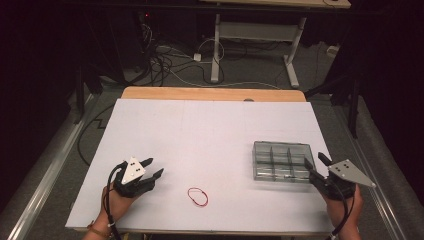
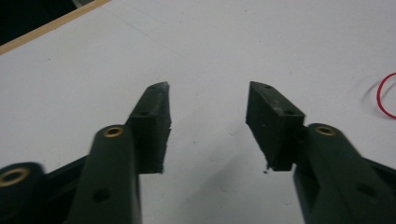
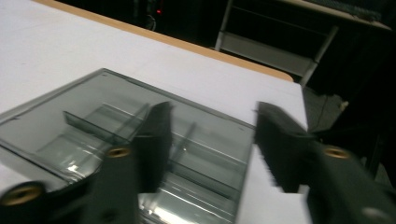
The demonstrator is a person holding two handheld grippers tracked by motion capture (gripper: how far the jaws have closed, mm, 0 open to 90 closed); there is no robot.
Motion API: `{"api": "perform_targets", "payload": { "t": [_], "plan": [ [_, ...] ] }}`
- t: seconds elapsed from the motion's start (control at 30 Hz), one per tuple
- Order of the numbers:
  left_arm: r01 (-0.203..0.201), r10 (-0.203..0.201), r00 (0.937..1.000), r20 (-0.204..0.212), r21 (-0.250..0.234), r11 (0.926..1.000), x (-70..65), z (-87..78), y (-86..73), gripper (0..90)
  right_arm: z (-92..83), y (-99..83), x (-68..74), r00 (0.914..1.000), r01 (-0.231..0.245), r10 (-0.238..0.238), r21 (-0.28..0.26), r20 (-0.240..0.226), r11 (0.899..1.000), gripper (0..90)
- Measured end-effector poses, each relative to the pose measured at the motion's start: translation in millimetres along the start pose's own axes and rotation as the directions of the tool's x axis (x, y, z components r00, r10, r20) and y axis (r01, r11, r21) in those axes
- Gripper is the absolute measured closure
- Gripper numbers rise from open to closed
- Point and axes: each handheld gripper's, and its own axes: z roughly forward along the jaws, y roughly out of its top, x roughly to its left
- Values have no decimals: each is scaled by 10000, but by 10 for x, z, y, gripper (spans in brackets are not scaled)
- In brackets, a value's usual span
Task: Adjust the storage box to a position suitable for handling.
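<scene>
Near the table's right edge sits the clear compartment box (image 1: 280, 161), its right wall lying between the parted jaws of the right gripper (image 1: 316, 167), which do not press it. Left of it, a red rubber band (image 1: 198, 196) lies flat on the white table (image 1: 200, 130). Well apart, the left gripper (image 1: 152, 168) rests with jaws parted around nothing.

The high view looks forward and down over the whole white-topped counter (image 1: 210, 135). The left gripper view skims it closely, sharing the thin red rubber band (image 2: 385, 95). The right gripper view faces the clear plastic compartment box (image 3: 93, 121) at close range.
</scene>
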Motion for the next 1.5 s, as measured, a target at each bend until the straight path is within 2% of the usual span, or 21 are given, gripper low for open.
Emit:
{"api": "perform_targets", "payload": {
  "t": [0.03,0.07,0.13,0.23,0.27,0.33,0.37,0.4,0.43,0.47,0.5,0.6,0.8,0.87,1.1,1.17,1.5],
  "plan": [
    [-229,225,9996,196,168,9996,-21,25,28,624,-2,-20,-50,9998,-74,72,133,168,9999,722],
    [-229,225,9996,196,168,9996,-21,25,28,656,-2,-38,-97,9994,-131,120,364,316,9993,782],
    [-339,332,9989,338,182,9993,-41,55,62,788,8,-83,-188,9988,-341,314,704,388,9969,880],
    [-323,296,9954,915,286,9991,-61,162,144,880,65,-159,-293,9966,-704,637,1384,522,9879,900],
    [-323,296,9954,915,286,9991,-61,162,144,879,65,-159,-293,9966,-704,637,1384,522,9879,900],
    [-496,451,9940,1001,438,9978,-86,215,178,880,151,-218,-362,9961,-864,806,1988,368,9762,900],
    [-513,453,9919,1188,484,9975,-102,250,196,880,182,-235,-373,9958,-902,849,2125,343,9730,900],
    [-513,453,9919,1188,484,9975,-102,250,196,880,182,-235,-373,9958,-902,849,2125,343,9730,900],
    [-544,478,9915,1207,520,9972,-108,263,203,880,251,-258,-382,9959,-899,896,2467,125,9649,900],
    [-522,454,9915,1220,533,9972,-110,275,207,880,251,-258,-382,9959,-899,896,2467,125,9649,900],
    [-524,449,9908,1275,565,9970,-106,291,210,880,310,-272,-374,9960,-837,891,2780,-67,9569,900],
    [-504,418,9902,1333,614,9968,-98,322,219,880,360,-281,-357,9963,-749,842,3027,-177,9501,900],
    [-492,383,9888,1446,727,9961,-82,383,245,880,416,-295,-340,9962,-667,812,3216,-316,9445,900],
    [-556,423,9878,1496,859,9948,-89,405,247,880,435,-292,-346,9951,-775,931,3275,-320,9417,900],
    [-605,452,9871,1537,959,9935,-98,460,282,880,450,-290,-342,9942,-822,1006,3333,-382,9392,900],
    [-725,560,9858,1581,1008,9923,-114,482,297,880,449,-288,-337,9939,-861,1041,3343,-362,9385,900],
    [-918,708,9806,1830,1090,9898,-159,619,397,879,518,-242,-195,9952,-576,809,3409,-544,9384,900]
  ]
}}
